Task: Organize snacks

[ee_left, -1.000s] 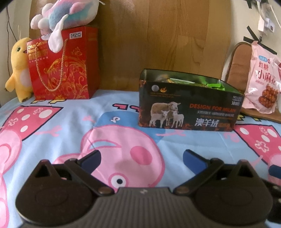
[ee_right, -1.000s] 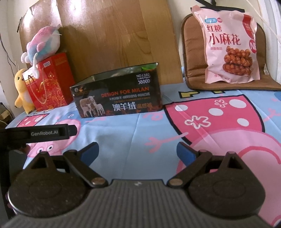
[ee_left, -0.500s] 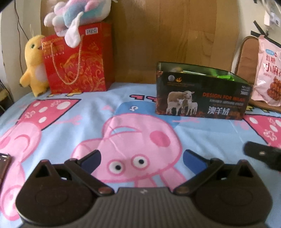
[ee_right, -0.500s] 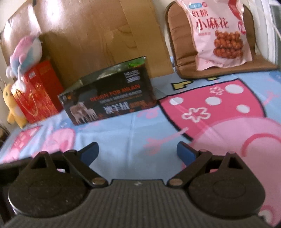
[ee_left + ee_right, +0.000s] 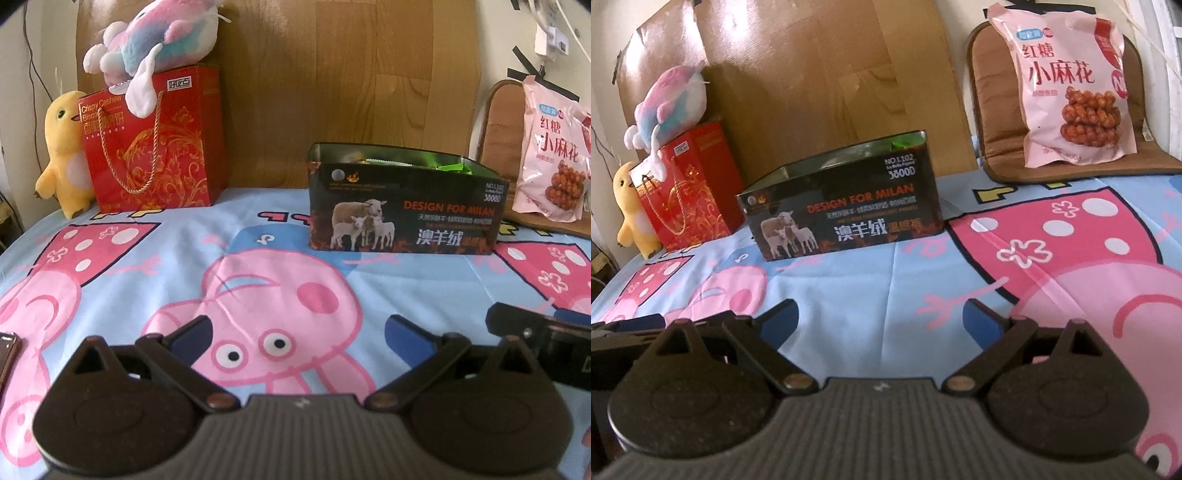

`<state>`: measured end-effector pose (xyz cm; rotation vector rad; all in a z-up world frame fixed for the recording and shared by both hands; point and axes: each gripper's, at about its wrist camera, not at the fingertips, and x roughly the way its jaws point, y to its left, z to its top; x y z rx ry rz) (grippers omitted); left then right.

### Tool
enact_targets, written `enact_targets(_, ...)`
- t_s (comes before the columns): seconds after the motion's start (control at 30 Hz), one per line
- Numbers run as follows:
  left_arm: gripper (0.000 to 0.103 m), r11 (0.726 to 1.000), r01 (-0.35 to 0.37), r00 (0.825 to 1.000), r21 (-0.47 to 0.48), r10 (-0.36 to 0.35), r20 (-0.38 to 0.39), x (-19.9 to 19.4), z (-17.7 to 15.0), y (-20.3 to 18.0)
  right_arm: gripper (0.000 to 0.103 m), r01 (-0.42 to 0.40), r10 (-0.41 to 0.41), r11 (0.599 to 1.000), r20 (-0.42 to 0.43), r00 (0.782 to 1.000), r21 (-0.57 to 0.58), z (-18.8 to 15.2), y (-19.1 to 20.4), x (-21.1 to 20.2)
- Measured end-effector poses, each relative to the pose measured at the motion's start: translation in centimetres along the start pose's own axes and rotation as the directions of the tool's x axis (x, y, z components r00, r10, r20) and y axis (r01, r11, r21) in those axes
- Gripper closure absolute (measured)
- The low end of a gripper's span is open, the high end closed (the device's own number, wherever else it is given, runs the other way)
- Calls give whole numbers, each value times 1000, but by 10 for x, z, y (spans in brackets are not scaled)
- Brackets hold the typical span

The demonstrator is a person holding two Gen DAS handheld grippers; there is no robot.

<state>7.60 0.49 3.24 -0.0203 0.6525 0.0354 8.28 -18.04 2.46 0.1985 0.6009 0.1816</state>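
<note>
Pink-wrapped, the snack bag (image 5: 1075, 85) leans on a brown cushion (image 5: 1004, 147) at one o'clock from the right claw (image 5: 881, 319), well apart from it. Both claws hang empty over the bed (image 5: 184, 251), fingers spread wide; the left claw (image 5: 297, 334) faces the dark open box (image 5: 404, 218) at one o'clock, which already shows green packets inside. Judging by this, the step in hand is a reach between picks. Next likely calls for the right claw to travel to the bag and pinch an edge.

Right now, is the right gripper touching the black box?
Apart. The right wrist view shows the open right gripper well short of the black box, with bare bedsheet between them.
</note>
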Motion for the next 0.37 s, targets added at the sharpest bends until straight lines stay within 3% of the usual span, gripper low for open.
enact_targets(0.37,0,1000,-10,998,29,8,64,-14,2,0,6,-5,5,1000,4,1000,5,0,0,1)
